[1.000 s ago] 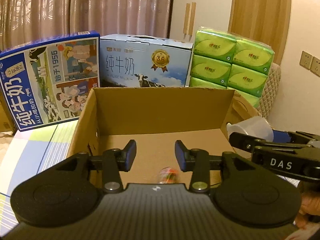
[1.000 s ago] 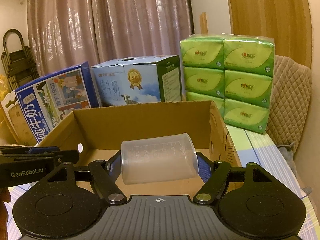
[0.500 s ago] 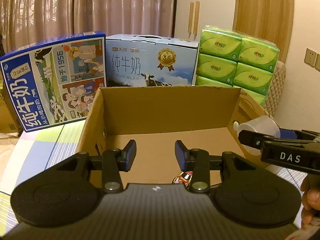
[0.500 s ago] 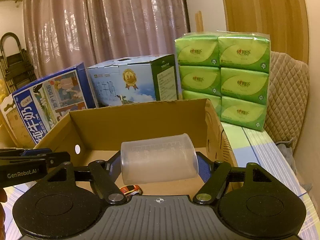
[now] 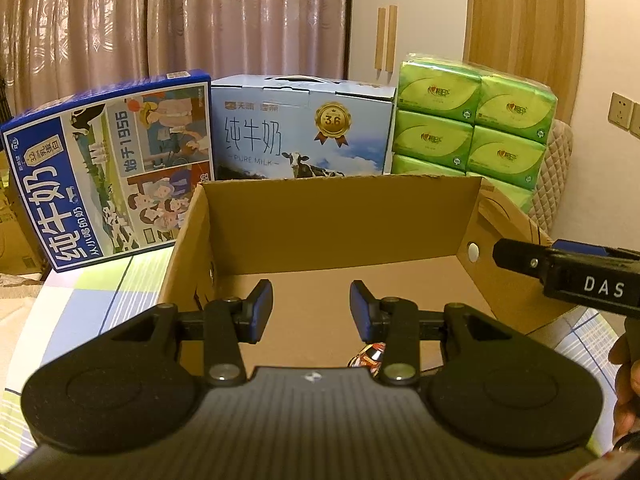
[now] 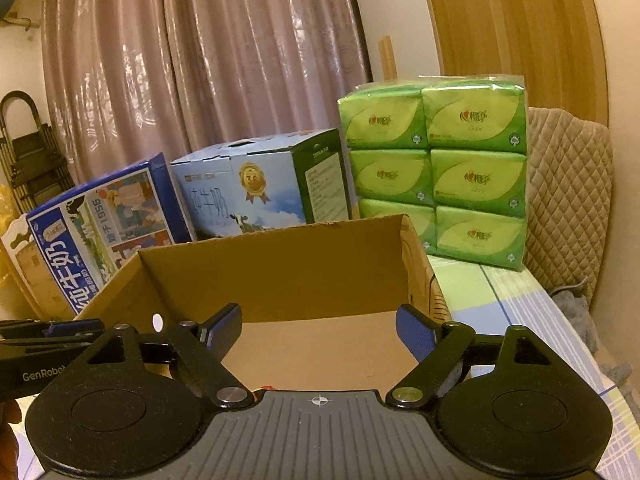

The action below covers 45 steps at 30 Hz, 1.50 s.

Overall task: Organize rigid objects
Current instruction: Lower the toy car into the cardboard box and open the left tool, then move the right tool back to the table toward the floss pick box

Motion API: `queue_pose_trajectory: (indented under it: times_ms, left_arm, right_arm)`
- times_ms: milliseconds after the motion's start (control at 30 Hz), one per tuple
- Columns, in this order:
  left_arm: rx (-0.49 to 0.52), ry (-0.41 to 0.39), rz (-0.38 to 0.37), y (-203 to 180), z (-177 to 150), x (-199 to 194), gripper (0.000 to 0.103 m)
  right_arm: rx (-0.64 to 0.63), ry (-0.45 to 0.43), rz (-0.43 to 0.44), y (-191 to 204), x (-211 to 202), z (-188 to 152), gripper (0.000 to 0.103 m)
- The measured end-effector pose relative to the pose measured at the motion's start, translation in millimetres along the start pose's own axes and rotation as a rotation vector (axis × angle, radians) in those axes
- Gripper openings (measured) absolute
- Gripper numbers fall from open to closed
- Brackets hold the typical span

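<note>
An open brown cardboard box (image 5: pixel 340 216) stands on the table, also in the right wrist view (image 6: pixel 280 276). My left gripper (image 5: pixel 311 310) is open and empty above the box's near side. A small red and white object (image 5: pixel 370 354) lies on the box floor, half hidden behind the left gripper's right finger. My right gripper (image 6: pixel 319 330) is open and empty above the box; it shows from the side at the right edge of the left wrist view (image 5: pixel 560 272). The clear plastic cup is not in view.
Behind the box stand a dark blue milk carton box (image 5: pixel 108 168), a light blue milk box (image 5: pixel 300 136) and a stack of green tissue packs (image 5: pixel 472 120). A quilted chair back (image 6: pixel 568 184) is at the right. The tablecloth (image 6: pixel 500 292) is checked.
My right gripper has opened and the clear plastic cup it held is gone from view. Both grippers have drawn back a little from the box.
</note>
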State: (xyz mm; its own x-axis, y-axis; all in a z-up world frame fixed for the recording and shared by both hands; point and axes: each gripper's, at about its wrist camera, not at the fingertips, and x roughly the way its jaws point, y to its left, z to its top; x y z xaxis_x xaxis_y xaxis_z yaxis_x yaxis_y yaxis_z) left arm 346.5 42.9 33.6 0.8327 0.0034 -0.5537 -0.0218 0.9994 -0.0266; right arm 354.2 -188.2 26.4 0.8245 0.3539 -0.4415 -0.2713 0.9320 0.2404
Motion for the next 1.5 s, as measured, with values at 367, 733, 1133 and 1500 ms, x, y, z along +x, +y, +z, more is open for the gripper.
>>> queue_pose_trajectory:
  times_ms: [367,733,1133,1500]
  left_arm:
    - [0.033,-0.054,-0.007,-6.8,0.8,-34.2,0.037]
    - [0.043,-0.113,0.013,7.3,-25.8,-93.6,0.043]
    - [0.051,0.038,0.038,33.5,-128.5,-146.5,0.048]
    - [0.052,0.119,0.029,51.1,-191.1,-167.6,0.046]
  right_arm:
    - [-0.006,-0.079,-0.002,0.8,-34.4,5.0,0.081]
    - [-0.039,-0.106,0.016,10.5,-94.0,-29.1,0.081]
    - [-0.051,0.031,0.062,27.6,-144.0,-88.3,0.081]
    - [-0.111,0.154,0.178,71.3,-163.2,-137.3,0.081]
